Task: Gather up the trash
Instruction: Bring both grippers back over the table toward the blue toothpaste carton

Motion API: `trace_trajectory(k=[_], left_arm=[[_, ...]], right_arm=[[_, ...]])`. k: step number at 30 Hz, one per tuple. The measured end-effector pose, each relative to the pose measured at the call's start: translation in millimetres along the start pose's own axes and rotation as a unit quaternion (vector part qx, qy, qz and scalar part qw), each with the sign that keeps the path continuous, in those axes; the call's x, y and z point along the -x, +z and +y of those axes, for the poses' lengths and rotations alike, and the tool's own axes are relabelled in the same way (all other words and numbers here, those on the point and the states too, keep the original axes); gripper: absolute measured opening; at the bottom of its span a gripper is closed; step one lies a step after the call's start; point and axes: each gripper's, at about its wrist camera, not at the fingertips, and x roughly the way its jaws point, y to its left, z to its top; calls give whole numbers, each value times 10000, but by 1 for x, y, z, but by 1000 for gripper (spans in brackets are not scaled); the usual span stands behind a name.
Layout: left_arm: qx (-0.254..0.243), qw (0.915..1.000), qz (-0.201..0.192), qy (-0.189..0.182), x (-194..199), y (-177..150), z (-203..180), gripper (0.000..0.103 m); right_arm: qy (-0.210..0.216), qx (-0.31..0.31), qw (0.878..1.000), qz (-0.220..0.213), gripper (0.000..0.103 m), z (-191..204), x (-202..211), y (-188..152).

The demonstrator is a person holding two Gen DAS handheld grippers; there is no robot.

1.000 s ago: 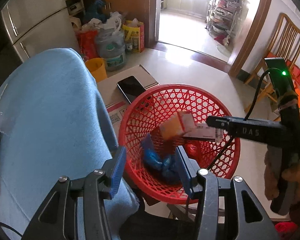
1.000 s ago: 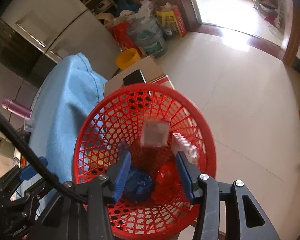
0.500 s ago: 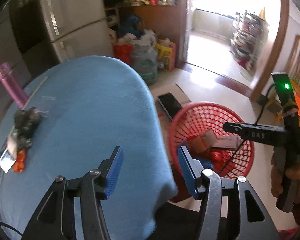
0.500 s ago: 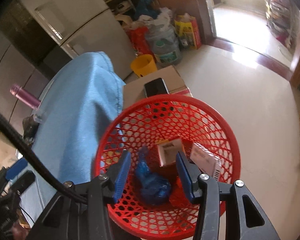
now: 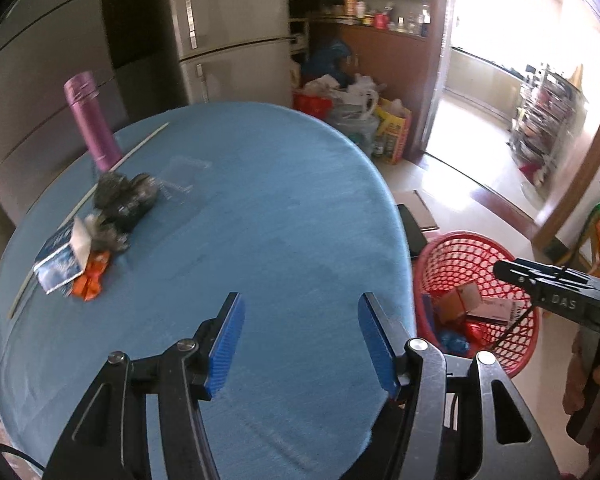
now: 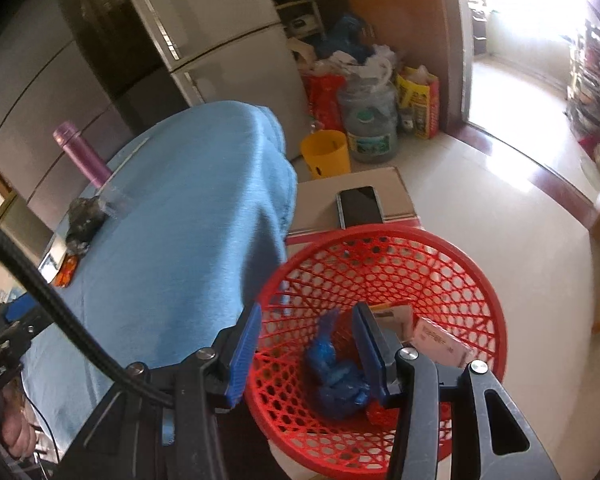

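Blue cloth covers the round table (image 5: 284, 216), and behind it we see a grey refrigerator (image 5: 228, 32) and a heap of bags by a bright doorway. Our left gripper (image 5: 300, 336) hangs over the near part of the table with nothing between its blue pads; its jaws have just been opening and stand moderately wide. The trash still to collect lies well away from them at the table's far left edge: a dark crumpled wrapper (image 5: 124, 200), a blue and white packet (image 5: 62, 264) and an orange wrapper (image 5: 90, 278), bunched together and touching. A purple bottle (image 5: 90, 120) stands upright just behind the pile, and a pale thin stick (image 5: 100, 188) runs alongside it. Our right gripper (image 6: 306, 354) hovers above the red basket (image 6: 472, 276), its jaws narrower and empty. The basket sits on the floor beside the table and holds a blue crumpled bag (image 6: 334, 380), small cardboard boxes (image 6: 440, 340) and something red. A dark phone (image 6: 359, 206) lies on a cardboard box (image 6: 396, 192) behind the basket, near a yellow bucket (image 6: 326, 154).
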Motion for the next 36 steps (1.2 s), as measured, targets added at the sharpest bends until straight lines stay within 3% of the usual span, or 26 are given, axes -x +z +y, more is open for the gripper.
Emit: trace_trajectory(k=[11, 23, 36], left_arm=[[495, 9980, -13, 395, 11, -19, 49, 60], [1138, 9892, -56, 924, 27, -43, 112, 60], [1787, 9739, 23, 1402, 49, -81, 167, 60]], right_arm=[[557, 814, 9951, -64, 51, 82, -3, 7], [1086, 1635, 9805, -3, 52, 161, -5, -7], [1300, 2050, 9700, 103, 57, 195, -5, -20]])
